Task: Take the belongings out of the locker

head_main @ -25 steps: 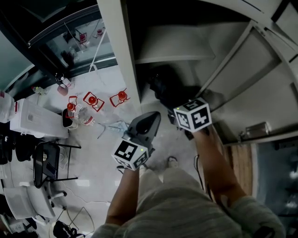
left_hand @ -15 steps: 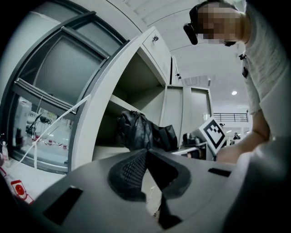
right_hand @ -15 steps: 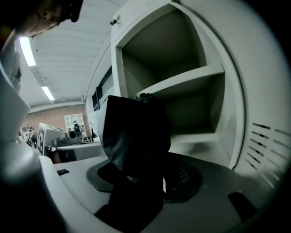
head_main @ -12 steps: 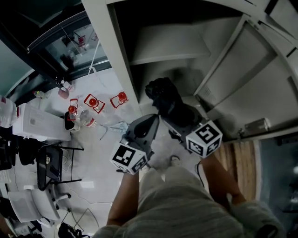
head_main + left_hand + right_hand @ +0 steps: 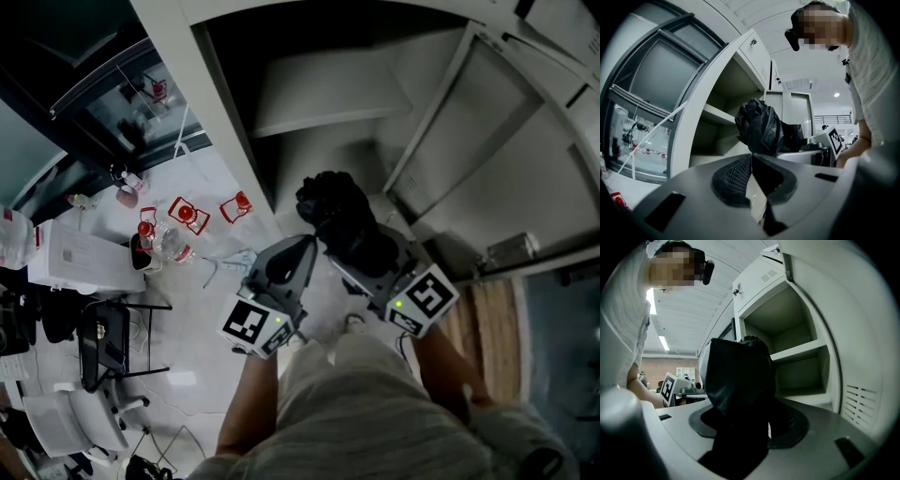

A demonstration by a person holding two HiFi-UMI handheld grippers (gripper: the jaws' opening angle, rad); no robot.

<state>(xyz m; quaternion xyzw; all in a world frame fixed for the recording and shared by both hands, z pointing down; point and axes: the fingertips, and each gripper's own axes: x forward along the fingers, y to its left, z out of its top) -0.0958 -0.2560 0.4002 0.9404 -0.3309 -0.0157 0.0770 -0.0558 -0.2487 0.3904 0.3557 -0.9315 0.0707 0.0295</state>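
Right gripper (image 5: 745, 422) is clamped on a crumpled black plastic bag (image 5: 336, 211), held just in front of the open locker (image 5: 217, 141). Left gripper (image 5: 751, 158) has its jaws together, empty, beside the bag.

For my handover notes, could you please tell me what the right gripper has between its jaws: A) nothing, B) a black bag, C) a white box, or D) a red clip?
B: in the right gripper view, the right gripper is closed on the black bag, which bulges up in front of the open locker.
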